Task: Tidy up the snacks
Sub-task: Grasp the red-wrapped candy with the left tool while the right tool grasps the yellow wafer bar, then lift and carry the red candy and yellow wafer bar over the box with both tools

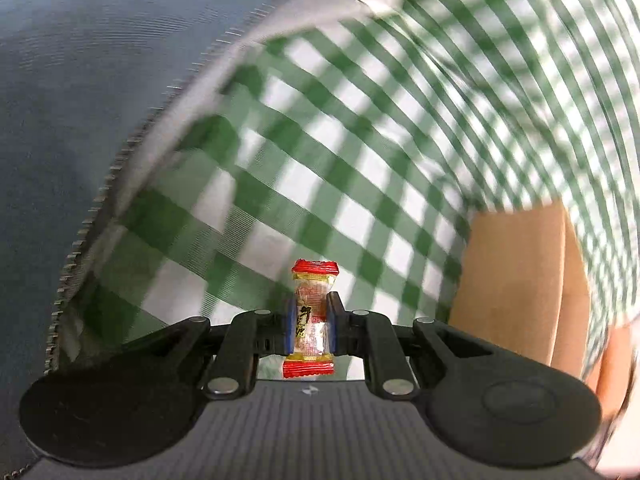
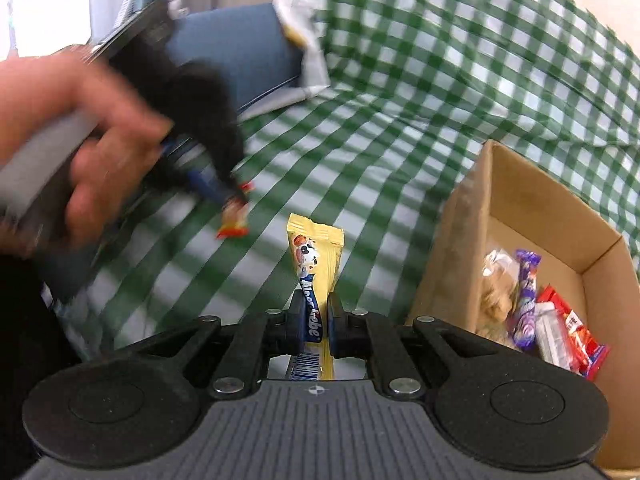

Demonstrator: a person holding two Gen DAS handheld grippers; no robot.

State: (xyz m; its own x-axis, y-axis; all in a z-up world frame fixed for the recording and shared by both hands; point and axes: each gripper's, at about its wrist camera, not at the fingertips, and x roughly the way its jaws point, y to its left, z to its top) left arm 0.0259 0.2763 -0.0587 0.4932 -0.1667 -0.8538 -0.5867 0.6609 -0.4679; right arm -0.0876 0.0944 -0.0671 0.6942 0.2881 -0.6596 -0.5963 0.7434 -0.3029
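My left gripper [image 1: 312, 322] is shut on a small red and yellow wrapped candy [image 1: 312, 300] and holds it above the green checked tablecloth [image 1: 360, 140]. It also shows blurred in the right wrist view [image 2: 230, 200], held by a hand, with the candy [image 2: 236, 216] in it. My right gripper [image 2: 314, 320] is shut on a yellow snack packet [image 2: 316, 256] with a cartoon face. A brown cardboard box [image 2: 460, 224] stands to the right, and its outer wall shows in the left wrist view [image 1: 516, 280]. It holds several wrapped snacks [image 2: 528, 292].
The tablecloth's white edge [image 1: 168, 112] hangs over a blue-grey surface [image 1: 80, 60] on the left. A crumpled white wrapper [image 2: 304, 28] lies at the cloth's far edge beside a blue chair seat [image 2: 240, 52].
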